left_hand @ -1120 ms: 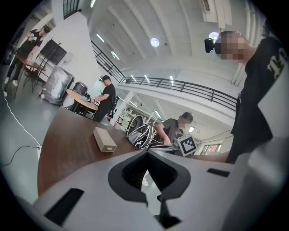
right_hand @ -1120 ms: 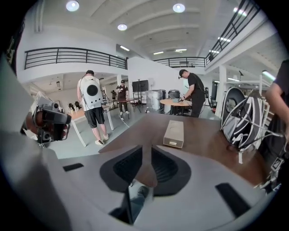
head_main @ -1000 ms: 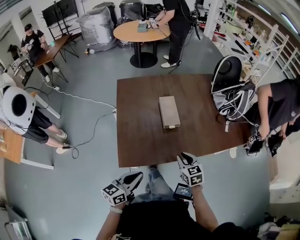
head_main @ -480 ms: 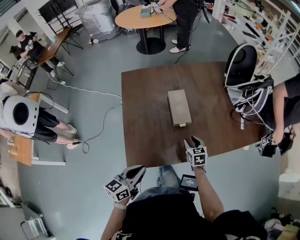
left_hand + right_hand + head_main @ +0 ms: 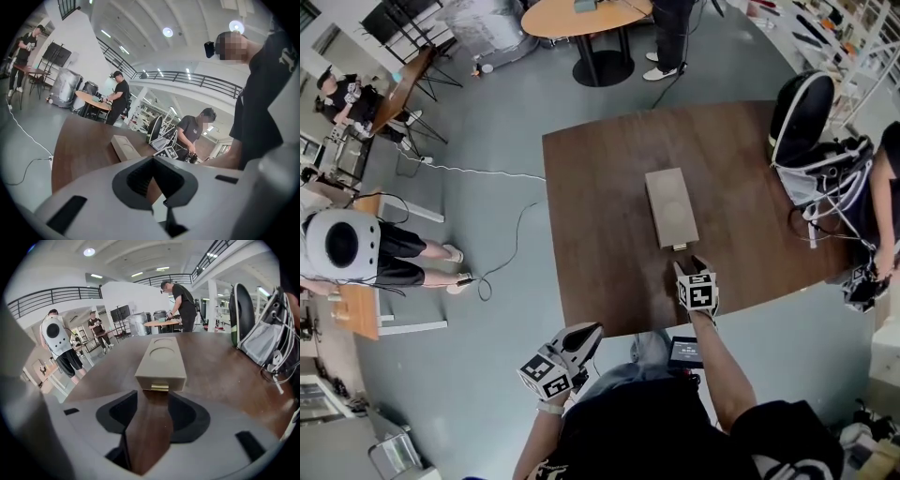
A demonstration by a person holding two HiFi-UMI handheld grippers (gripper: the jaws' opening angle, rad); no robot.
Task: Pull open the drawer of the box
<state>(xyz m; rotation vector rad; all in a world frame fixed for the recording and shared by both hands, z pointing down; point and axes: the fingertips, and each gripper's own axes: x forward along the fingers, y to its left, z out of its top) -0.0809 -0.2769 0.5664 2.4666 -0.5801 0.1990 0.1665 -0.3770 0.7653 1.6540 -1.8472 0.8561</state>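
A long beige box (image 5: 671, 208) lies lengthwise in the middle of the brown table (image 5: 600, 216). A small gold drawer handle (image 5: 680, 247) sits on the box's near end, and the drawer is closed. My right gripper (image 5: 685, 266) hovers over the table just short of that end. Its jaws are opening, with nothing between them. In the right gripper view the handle (image 5: 160, 387) lies straight ahead of the right gripper (image 5: 151, 400), a short way off. My left gripper (image 5: 587, 332) hangs off the table near my body, its jaws a little apart and empty.
A chair with a grey backpack (image 5: 825, 173) stands at the table's right side, and a person (image 5: 886, 187) is next to it. A cable (image 5: 487, 178) runs across the floor on the left. A round table (image 5: 581, 14) stands far behind. Another person (image 5: 356, 248) sits at the left.
My right gripper has moved forward from the table's near edge up to the box's handle end. The whole view has shifted forward. The left gripper stays low by my body.
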